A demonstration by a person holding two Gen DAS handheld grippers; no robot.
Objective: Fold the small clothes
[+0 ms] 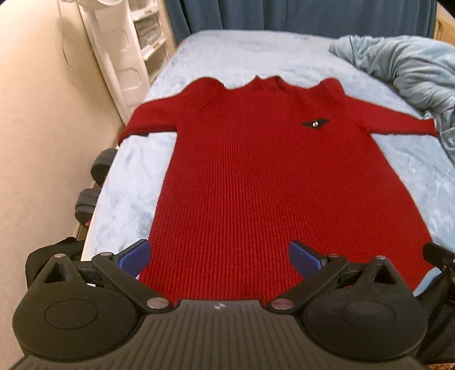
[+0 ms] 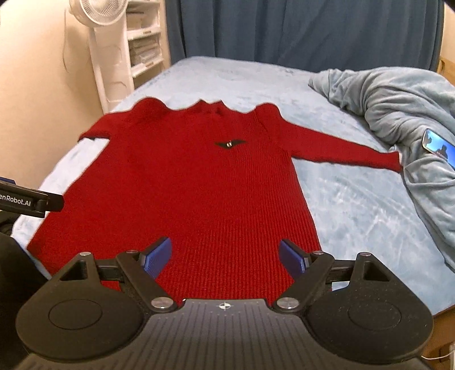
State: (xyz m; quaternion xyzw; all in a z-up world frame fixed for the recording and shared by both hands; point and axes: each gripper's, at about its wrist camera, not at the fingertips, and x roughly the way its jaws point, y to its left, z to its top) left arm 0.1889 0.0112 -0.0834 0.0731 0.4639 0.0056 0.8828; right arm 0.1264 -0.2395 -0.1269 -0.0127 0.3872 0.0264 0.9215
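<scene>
red knit sweater: flat on bed, sleeves out | both grippers' fingers: released

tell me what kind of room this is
Most likely a bedroom. A red sweater lies spread flat on a bed with a pale blue cover, a rumpled blanket is pushed to one side, dark curtains hang behind, and a white fan stands by the wall.
</scene>
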